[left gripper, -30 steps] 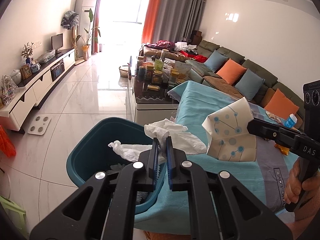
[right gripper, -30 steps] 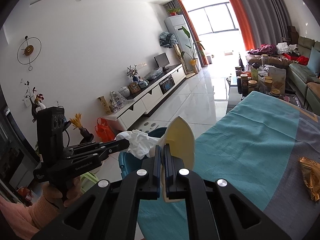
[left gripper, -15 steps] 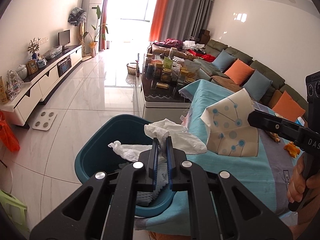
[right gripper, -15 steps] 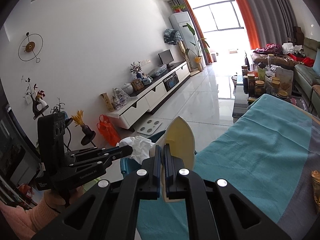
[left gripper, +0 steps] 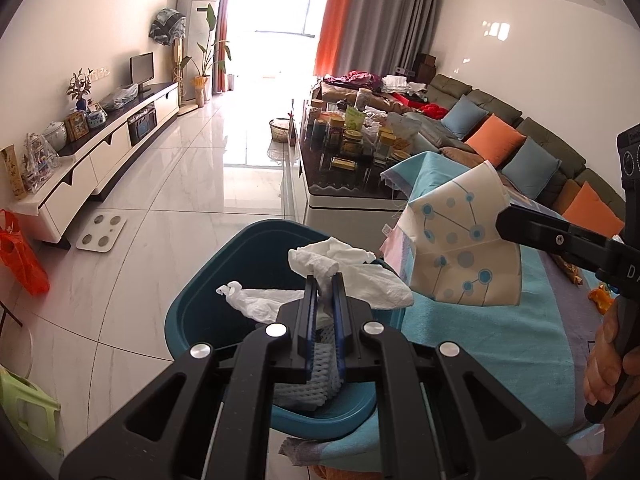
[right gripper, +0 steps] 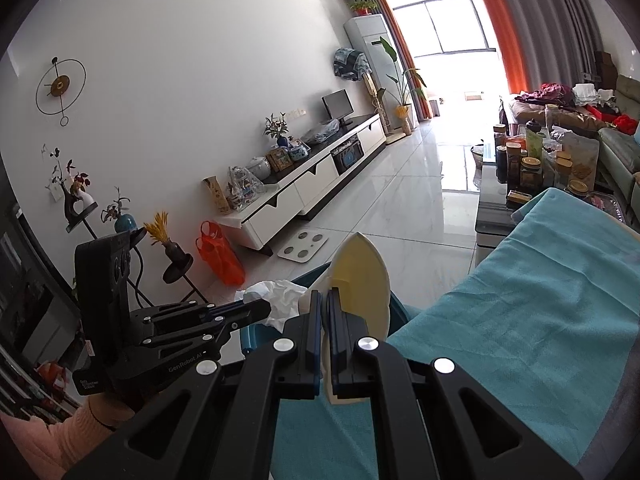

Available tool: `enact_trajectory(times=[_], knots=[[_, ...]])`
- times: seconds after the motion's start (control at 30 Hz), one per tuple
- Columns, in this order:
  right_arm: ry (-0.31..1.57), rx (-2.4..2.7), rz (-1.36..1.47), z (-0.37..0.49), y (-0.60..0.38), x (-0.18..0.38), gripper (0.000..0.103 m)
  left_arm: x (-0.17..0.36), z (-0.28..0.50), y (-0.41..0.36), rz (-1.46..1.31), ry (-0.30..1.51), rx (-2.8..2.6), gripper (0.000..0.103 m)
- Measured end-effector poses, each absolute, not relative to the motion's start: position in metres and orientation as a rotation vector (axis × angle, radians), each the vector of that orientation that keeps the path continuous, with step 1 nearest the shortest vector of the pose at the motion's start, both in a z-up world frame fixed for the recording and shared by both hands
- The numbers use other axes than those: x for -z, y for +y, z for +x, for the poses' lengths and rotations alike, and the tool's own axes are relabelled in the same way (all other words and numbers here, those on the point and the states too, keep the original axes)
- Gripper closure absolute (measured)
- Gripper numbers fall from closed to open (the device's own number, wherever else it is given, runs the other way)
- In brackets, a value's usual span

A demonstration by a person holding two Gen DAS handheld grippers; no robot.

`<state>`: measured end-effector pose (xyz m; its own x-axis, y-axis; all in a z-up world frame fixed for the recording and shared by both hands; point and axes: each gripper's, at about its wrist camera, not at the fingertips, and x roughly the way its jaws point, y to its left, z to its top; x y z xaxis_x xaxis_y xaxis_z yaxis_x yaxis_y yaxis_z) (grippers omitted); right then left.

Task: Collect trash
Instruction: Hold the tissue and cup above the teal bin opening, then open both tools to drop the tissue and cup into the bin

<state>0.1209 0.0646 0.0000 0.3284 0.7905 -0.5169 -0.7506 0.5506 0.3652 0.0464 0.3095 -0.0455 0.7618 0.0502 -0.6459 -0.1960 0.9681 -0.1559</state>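
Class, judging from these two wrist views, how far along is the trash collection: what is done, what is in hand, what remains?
Done: white foam netting already lies in the teal bin. In hand: the left gripper is shut on a crumpled white tissue over the bin; the right gripper is shut on a patterned paper wrapper, beside the bin. Left: release both, then fetch the orange wrappers on the teal cloth.
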Motion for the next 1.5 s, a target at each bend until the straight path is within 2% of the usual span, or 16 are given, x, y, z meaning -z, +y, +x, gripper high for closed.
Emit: enact_trajectory(times=[1.5], knots=[[0.868,-1.001,-0.026,0.147,0.134,0.038,0.1,0.096,0.092,0.332,-0.253,0.802,-0.242,0.093]])
